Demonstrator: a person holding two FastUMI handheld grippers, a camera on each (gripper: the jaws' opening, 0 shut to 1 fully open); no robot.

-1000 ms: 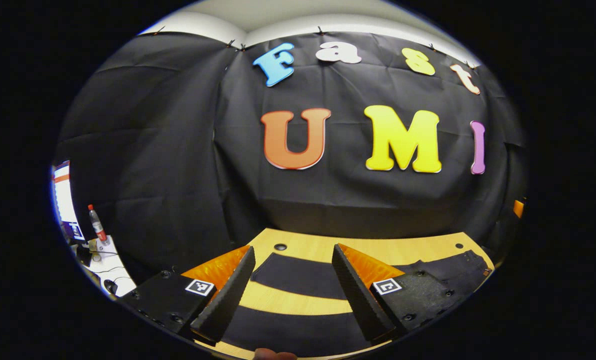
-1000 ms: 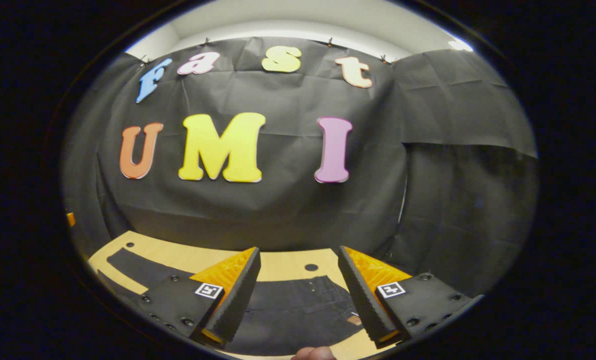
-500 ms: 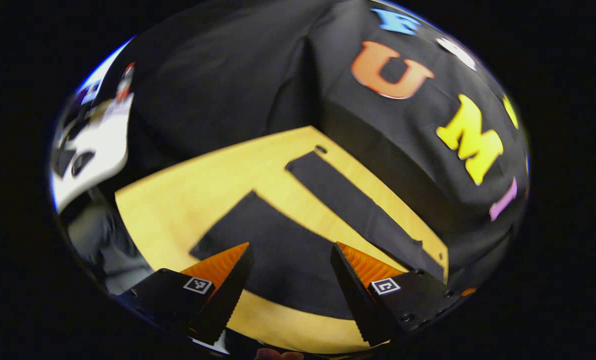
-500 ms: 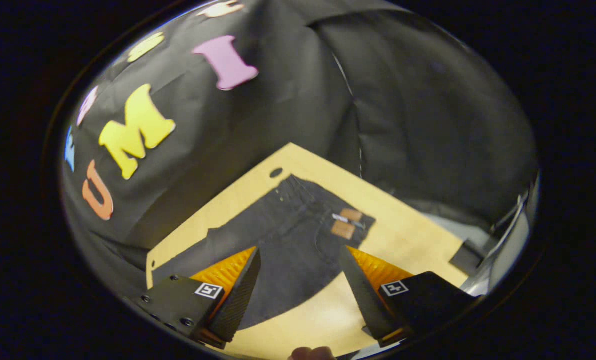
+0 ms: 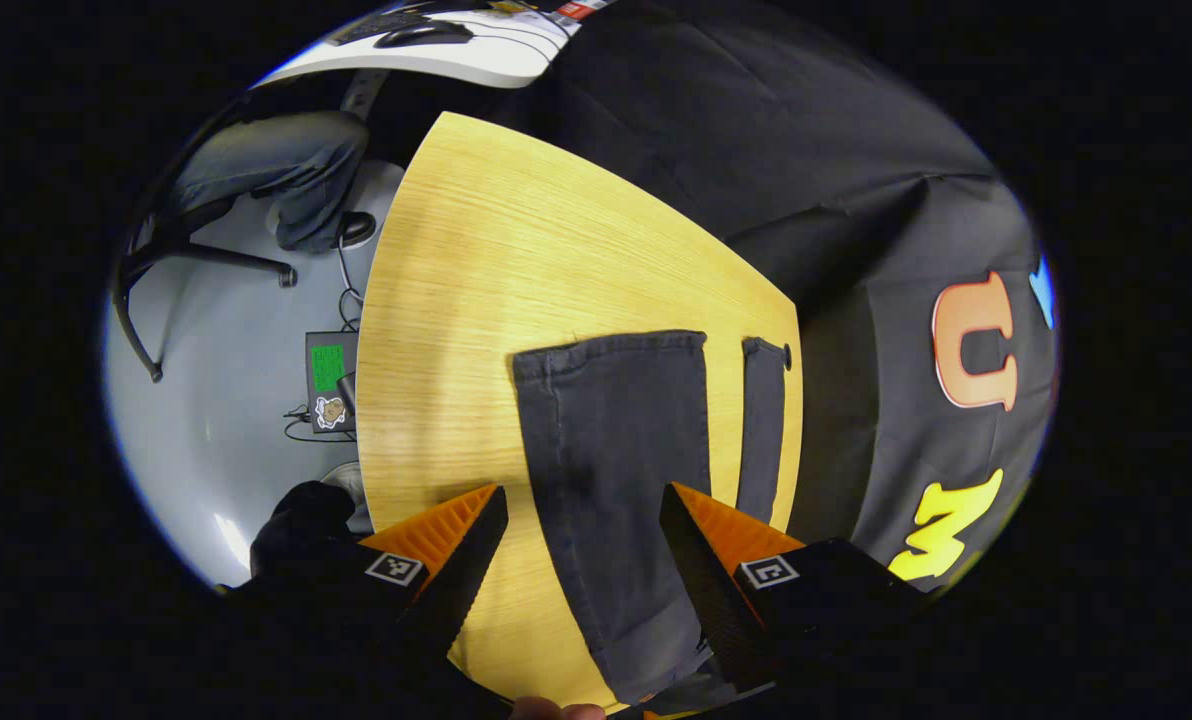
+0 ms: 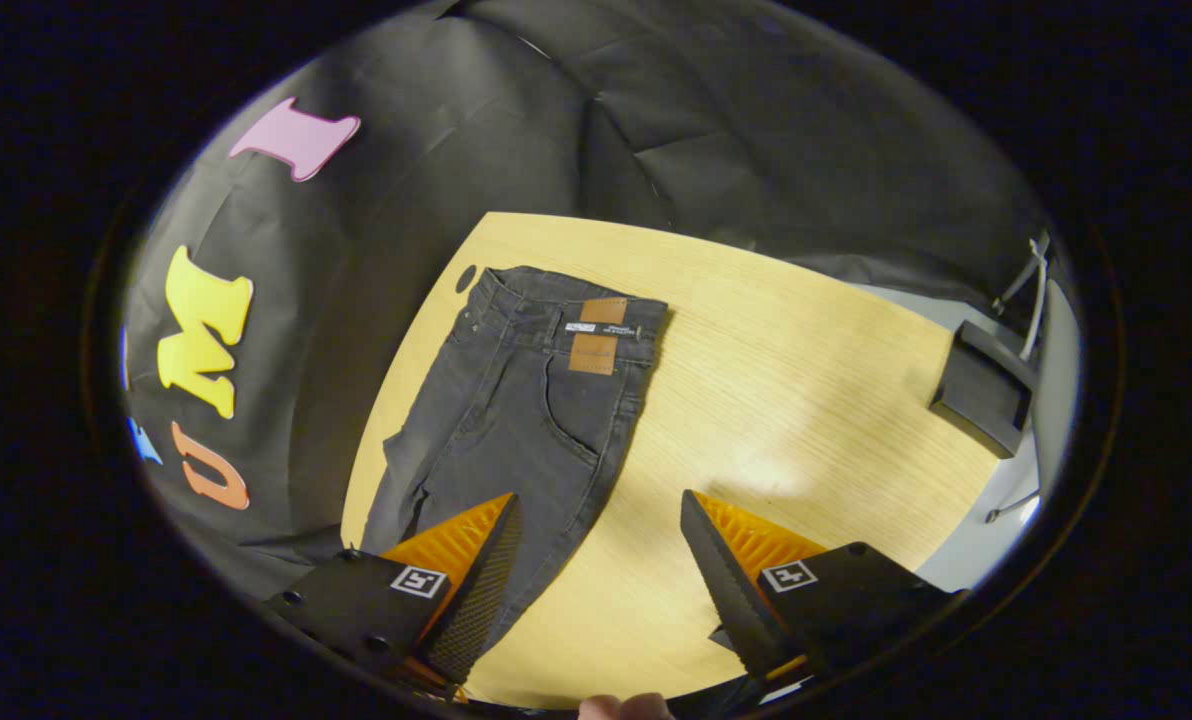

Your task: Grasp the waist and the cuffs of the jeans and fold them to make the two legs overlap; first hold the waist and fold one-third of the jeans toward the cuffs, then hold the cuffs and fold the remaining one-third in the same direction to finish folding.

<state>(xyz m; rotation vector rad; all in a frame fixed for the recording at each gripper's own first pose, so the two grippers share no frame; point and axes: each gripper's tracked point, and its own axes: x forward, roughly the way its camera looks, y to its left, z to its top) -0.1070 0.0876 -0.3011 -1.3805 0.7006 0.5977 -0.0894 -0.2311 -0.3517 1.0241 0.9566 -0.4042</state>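
My fingers (image 5: pixel 471 560) on the left gripper (image 5: pixel 581 565) stand wide apart with nothing between the pads, hanging above the table rather than touching cloth. On the right gripper (image 6: pixel 601 575) my fingers (image 6: pixel 486 580) are spread just as wide and hold nothing either.

The jeans (image 6: pixel 516 420) lie flat and unfolded on the wooden table (image 6: pixel 786 400), dark grey, front down or up I cannot tell for certain, though a brown leather patch (image 6: pixel 596 335) sits at the waistband (image 6: pixel 556 295). In the right gripper view the waist lies at the far end of the table near a small round hole (image 6: pixel 465 278) in the tabletop, and the legs run back toward me, passing under my left-hand finger. In the left gripper view I look down the two legs toward the cuffs (image 5: pixel 611 345): the nearer, broader leg (image 5: pixel 616 470) runs up between my fingers, and the second leg (image 5: pixel 762 430) lies beside it with a strip of bare wood between them, its cuff close to another hole (image 5: pixel 787 352) at the table's edge.

Beyond the table edge in the left gripper view there is pale floor (image 5: pixel 206 400) with a chair base (image 5: pixel 196 255), some cables and a small box with a green label (image 5: pixel 329 375). In the right gripper view a dark box (image 6: pixel 981 400) sits off the far corner of the table.
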